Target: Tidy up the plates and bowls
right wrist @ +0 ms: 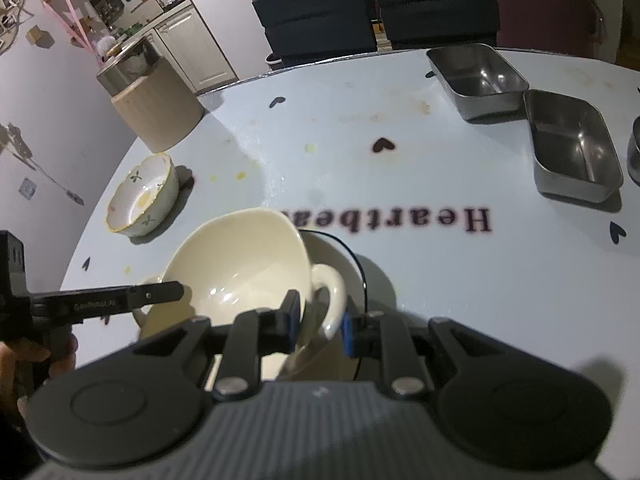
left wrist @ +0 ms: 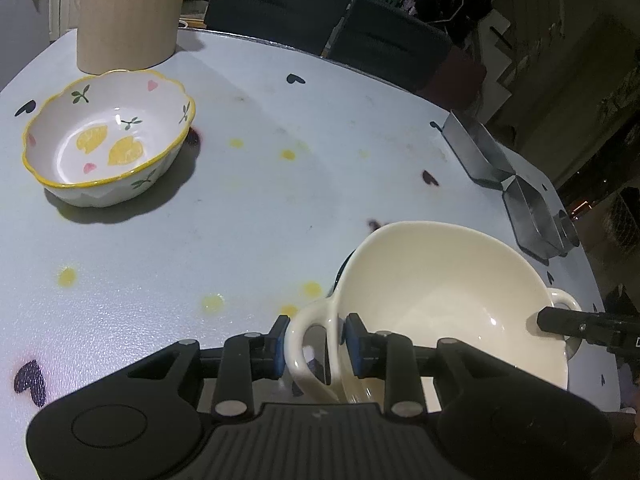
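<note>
A cream two-handled bowl (left wrist: pixel 440 292) (right wrist: pixel 240 256) sits tilted on a white plate with a dark rim (right wrist: pixel 340 256) near the table's front edge. My left gripper (left wrist: pixel 316 340) straddles the bowl's left handle (left wrist: pixel 304 344); its jaws are open, with a thin gap at the inner pad. My right gripper (right wrist: pixel 319 320) is shut on the opposite handle (right wrist: pixel 332 300), one pad inside the bowl wall. One finger (right wrist: pixel 160 294) of the left gripper shows from the side in the right wrist view. A small scalloped bowl with lemon and heart prints (left wrist: pixel 108 136) (right wrist: pixel 140 196) stands empty at the left.
A pale wooden cylinder (left wrist: pixel 128 12) (right wrist: pixel 156 108) stands behind the printed bowl. Two empty metal trays (right wrist: pixel 480 76) (right wrist: pixel 572 152) lie at the far right, a metal cup (right wrist: pixel 634 152) beside them. Dark chairs (right wrist: pixel 316 12) line the far table edge.
</note>
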Demonstrator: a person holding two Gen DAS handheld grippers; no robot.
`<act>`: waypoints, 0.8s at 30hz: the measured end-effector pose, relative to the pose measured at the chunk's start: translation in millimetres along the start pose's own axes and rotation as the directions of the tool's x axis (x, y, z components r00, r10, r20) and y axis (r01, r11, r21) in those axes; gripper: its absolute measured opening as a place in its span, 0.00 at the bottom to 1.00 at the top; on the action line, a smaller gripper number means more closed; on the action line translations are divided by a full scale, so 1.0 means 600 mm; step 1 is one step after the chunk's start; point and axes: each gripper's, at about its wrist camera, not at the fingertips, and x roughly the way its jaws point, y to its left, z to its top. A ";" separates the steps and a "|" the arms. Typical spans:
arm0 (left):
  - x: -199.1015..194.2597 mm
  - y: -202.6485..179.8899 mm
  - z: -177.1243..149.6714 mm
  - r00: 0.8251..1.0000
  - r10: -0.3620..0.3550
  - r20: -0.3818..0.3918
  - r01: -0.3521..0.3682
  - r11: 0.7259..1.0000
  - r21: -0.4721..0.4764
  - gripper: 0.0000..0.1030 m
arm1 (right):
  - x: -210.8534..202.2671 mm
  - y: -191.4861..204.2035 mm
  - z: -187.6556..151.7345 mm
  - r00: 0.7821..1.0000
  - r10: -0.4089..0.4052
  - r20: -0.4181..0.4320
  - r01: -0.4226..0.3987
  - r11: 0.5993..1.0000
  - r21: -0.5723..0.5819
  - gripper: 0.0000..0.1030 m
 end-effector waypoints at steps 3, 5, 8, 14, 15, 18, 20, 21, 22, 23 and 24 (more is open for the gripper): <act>0.001 -0.001 0.000 1.000 -0.001 -0.001 0.001 1.000 0.003 0.31 | 0.001 0.004 0.001 1.000 -0.011 0.000 0.011 1.000 -0.011 0.25; 0.002 -0.003 0.001 1.000 0.002 -0.005 -0.002 1.000 0.011 0.31 | 0.000 0.004 0.002 1.000 -0.012 -0.001 0.012 1.000 -0.014 0.25; 0.006 -0.007 0.000 1.000 0.010 -0.017 -0.010 0.999 0.030 0.31 | 0.003 0.009 0.002 1.000 -0.026 -0.010 0.026 0.999 -0.027 0.26; 0.010 -0.031 0.002 0.998 0.065 -0.024 -0.061 0.988 0.144 0.35 | -0.003 0.012 0.002 1.000 -0.031 0.002 0.031 0.998 -0.055 0.25; 0.010 -0.031 0.004 0.997 0.066 -0.027 -0.061 0.988 0.143 0.35 | -0.004 0.013 0.002 0.999 -0.032 0.006 0.033 0.998 -0.061 0.25; 0.011 -0.031 0.007 0.997 0.071 -0.036 -0.065 0.987 0.149 0.35 | -0.003 0.010 0.004 1.000 -0.032 0.000 0.031 0.998 -0.058 0.25; 0.011 -0.032 0.009 0.996 0.077 -0.041 -0.070 0.986 0.151 0.36 | -0.002 0.010 0.003 0.999 -0.032 -0.002 0.032 0.998 -0.060 0.25; 0.011 -0.032 0.010 0.996 0.081 -0.042 -0.074 0.986 0.151 0.37 | -0.002 0.010 0.003 0.999 -0.033 -0.005 0.032 0.997 -0.064 0.25; 0.011 -0.031 0.010 0.996 0.082 -0.045 -0.074 0.986 0.149 0.37 | -0.001 0.010 0.002 0.999 -0.033 -0.009 0.032 0.997 -0.065 0.25; 0.011 -0.030 0.010 0.996 0.083 -0.046 -0.075 0.986 0.146 0.38 | 0.000 0.009 0.002 0.999 -0.033 -0.014 0.032 0.997 -0.065 0.25; 0.012 -0.029 0.011 0.995 0.082 -0.048 -0.075 0.987 0.142 0.40 | 0.002 0.007 0.001 0.999 -0.032 -0.020 0.031 0.998 -0.063 0.25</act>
